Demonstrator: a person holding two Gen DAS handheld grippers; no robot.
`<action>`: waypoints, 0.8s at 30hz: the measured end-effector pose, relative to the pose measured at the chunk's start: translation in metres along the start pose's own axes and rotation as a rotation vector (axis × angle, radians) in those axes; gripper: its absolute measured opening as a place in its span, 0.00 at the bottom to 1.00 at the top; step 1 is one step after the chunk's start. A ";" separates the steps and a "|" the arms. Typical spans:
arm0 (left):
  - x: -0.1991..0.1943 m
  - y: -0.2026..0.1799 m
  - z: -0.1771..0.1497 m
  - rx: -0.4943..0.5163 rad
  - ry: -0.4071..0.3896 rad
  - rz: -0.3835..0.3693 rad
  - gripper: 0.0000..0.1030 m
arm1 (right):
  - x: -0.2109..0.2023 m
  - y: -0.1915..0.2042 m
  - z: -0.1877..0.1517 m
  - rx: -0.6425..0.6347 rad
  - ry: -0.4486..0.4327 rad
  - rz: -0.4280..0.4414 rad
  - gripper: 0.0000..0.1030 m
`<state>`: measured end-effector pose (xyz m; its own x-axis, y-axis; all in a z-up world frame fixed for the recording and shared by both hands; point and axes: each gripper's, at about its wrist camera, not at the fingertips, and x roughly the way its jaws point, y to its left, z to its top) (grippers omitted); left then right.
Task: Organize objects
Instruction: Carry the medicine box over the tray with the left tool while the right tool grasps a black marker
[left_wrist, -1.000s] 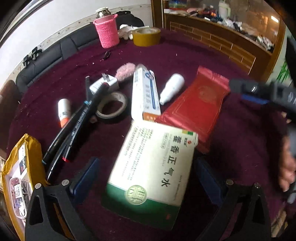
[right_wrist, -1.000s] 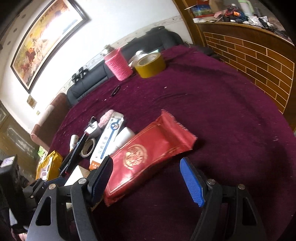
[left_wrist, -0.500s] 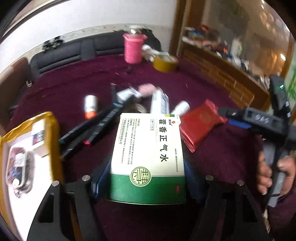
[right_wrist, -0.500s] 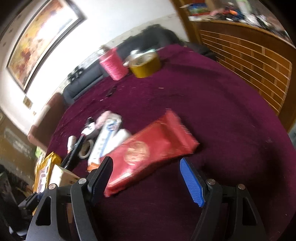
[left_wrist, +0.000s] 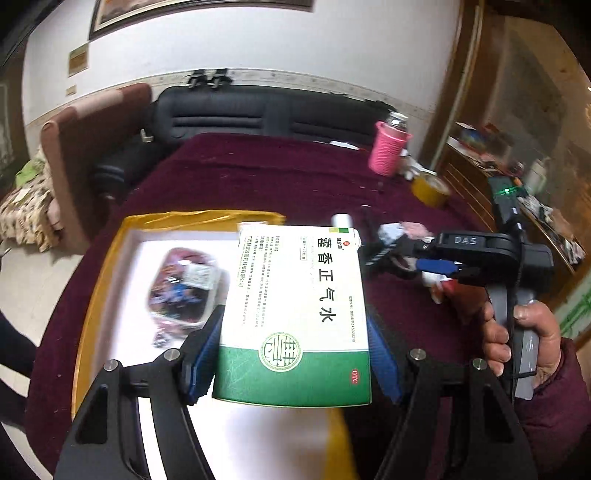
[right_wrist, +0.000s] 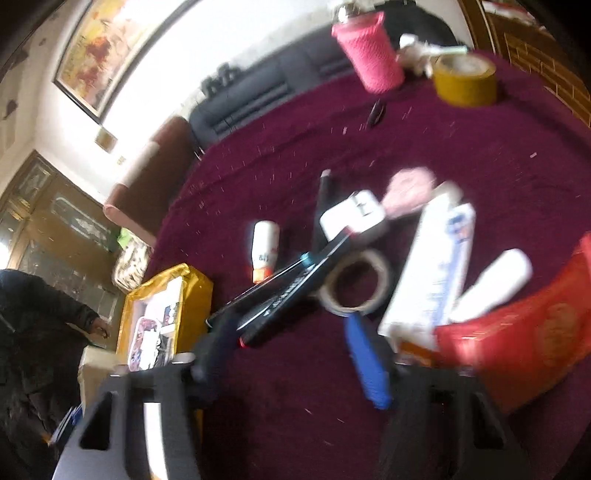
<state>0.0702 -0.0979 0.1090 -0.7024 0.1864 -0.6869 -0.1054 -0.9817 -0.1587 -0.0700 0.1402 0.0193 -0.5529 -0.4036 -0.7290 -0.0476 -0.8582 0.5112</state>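
My left gripper (left_wrist: 291, 354) is shut on a white and green medicine box (left_wrist: 295, 306) and holds it above the right side of a yellow-rimmed white box (left_wrist: 110, 258) that has a packet (left_wrist: 181, 288) in it. My right gripper (right_wrist: 295, 354) is open and empty, its blue pads (right_wrist: 365, 362) low over the black markers (right_wrist: 280, 291) and the tape ring (right_wrist: 354, 284). A toothpaste box (right_wrist: 432, 266), a white bottle (right_wrist: 491, 284) and a red packet (right_wrist: 524, 339) lie to its right. The right gripper also shows in the left wrist view (left_wrist: 443, 258).
A pink cup (right_wrist: 373, 51) and a yellow tape roll (right_wrist: 465, 81) stand at the far side of the maroon table (right_wrist: 443, 147). A small orange-capped bottle (right_wrist: 264, 251), a white charger (right_wrist: 351, 214) and a pink puff (right_wrist: 410, 184) lie mid-table. A dark sofa (left_wrist: 266, 114) is behind.
My left gripper has lifted the medicine box and carried it left, over the yellow box. My right gripper has swung left from the red packet toward the markers and tape ring.
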 end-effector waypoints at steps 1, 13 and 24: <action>0.001 0.006 -0.001 -0.006 0.000 0.006 0.68 | 0.010 0.004 0.000 0.015 0.025 0.001 0.39; 0.013 0.049 -0.010 -0.074 -0.006 -0.012 0.68 | 0.059 0.020 -0.002 0.166 -0.024 -0.157 0.27; -0.004 0.072 -0.010 -0.126 -0.041 0.044 0.68 | 0.026 0.037 -0.010 0.052 -0.039 -0.022 0.17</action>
<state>0.0723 -0.1688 0.0933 -0.7327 0.1390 -0.6662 0.0137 -0.9757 -0.2186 -0.0772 0.0946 0.0148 -0.5831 -0.3712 -0.7226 -0.1024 -0.8488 0.5187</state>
